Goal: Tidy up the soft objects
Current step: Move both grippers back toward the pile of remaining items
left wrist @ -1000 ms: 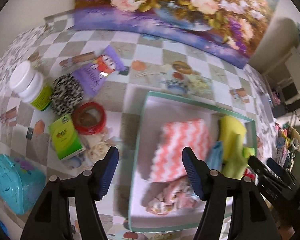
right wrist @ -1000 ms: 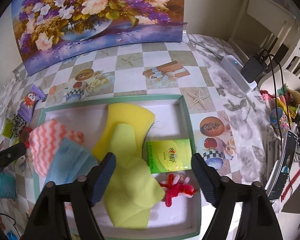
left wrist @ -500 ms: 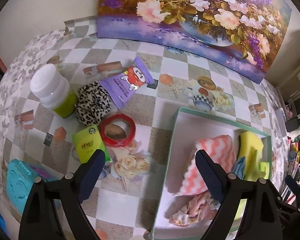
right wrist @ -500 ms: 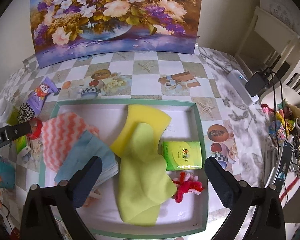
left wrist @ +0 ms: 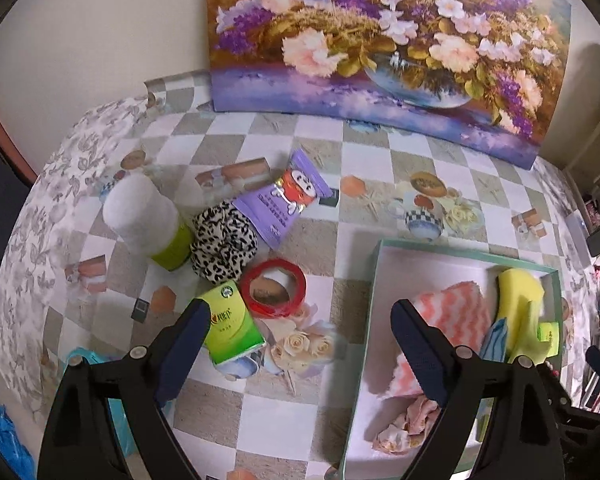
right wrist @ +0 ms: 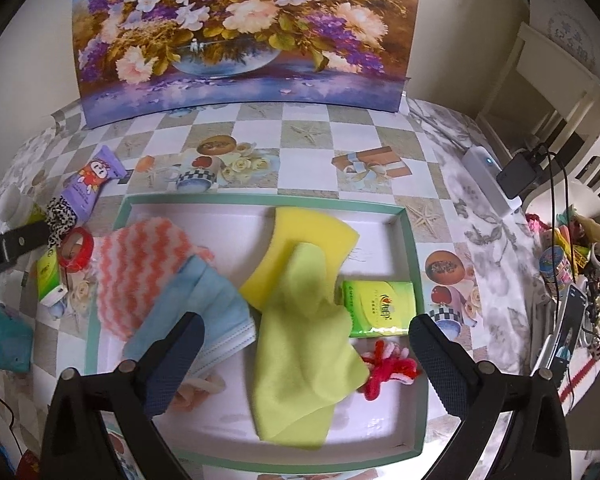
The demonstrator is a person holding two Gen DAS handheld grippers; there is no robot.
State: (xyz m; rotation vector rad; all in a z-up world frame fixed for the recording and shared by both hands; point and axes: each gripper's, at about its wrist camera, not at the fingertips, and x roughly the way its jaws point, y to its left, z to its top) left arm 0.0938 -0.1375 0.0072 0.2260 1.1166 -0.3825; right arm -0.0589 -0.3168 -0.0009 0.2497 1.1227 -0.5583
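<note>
The leopard scrunchie point(left wrist: 224, 240), likely light and squashy, is best pinched across its bunched rim; both grippers' jaws are held wide, empty.

Even, soft daylight; faint shadows; strong fisheye bending, dark corners; motion blur on bottle point(left wrist: 144, 212) and cloth point(right wrist: 304, 344)

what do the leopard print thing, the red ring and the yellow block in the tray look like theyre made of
Leopard print scrunchie: soft gathered fabric, matte, judging by its puffy folds.
Red ring: looks like a roll of glossy plastic tape, thin-walled with a hollow centre; could be a hard bangle.
Yellow block: probably foam sponge, with a thick matte slab and dull edges, lying in the tray under a lime cloth.
</note>
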